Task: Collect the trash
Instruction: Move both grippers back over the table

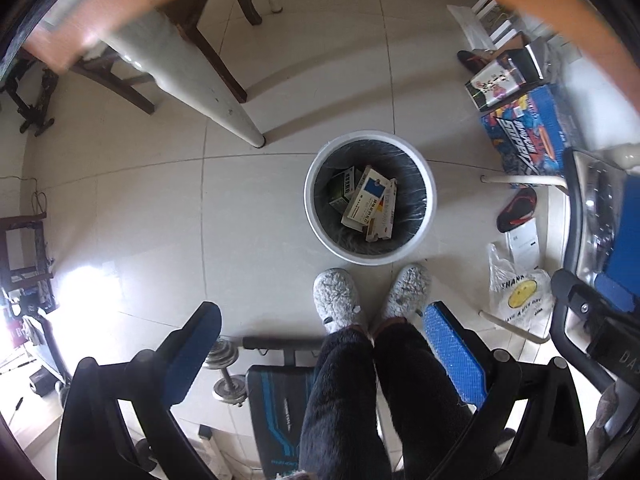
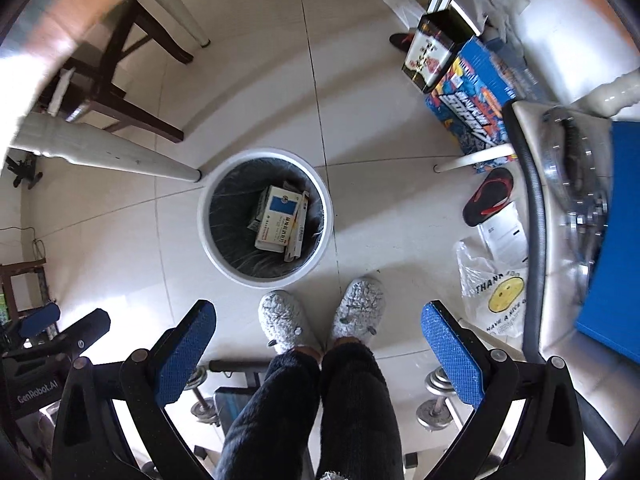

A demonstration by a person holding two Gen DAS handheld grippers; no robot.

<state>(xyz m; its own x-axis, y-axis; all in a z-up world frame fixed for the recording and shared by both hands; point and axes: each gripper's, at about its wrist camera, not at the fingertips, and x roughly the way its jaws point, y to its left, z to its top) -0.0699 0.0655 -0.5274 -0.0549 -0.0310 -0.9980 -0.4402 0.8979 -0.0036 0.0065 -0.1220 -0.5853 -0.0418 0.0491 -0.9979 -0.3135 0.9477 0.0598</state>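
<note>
A white round trash bin (image 1: 430, 184) with a dark liner stands on the tiled floor, just ahead of the person's grey slippers (image 1: 335, 298). Several medicine boxes (image 1: 370, 200) lie inside it. The bin (image 2: 208, 240) and the boxes (image 2: 278, 220) also show in the right wrist view. My left gripper (image 1: 320, 348) is open and empty, held high above the floor. My right gripper (image 2: 318, 340) is open and empty too, beside it. The right gripper's body (image 1: 592, 312) shows at the right edge of the left wrist view.
A white table leg (image 1: 224, 96) and a dark chair (image 1: 200, 36) stand left of the bin. Boxes (image 1: 532, 136), a sandal (image 1: 516, 210) and a plastic bag (image 1: 516, 292) lie at the right. Dumbbells (image 2: 436, 396) and a bench (image 1: 280, 400) sit behind the feet.
</note>
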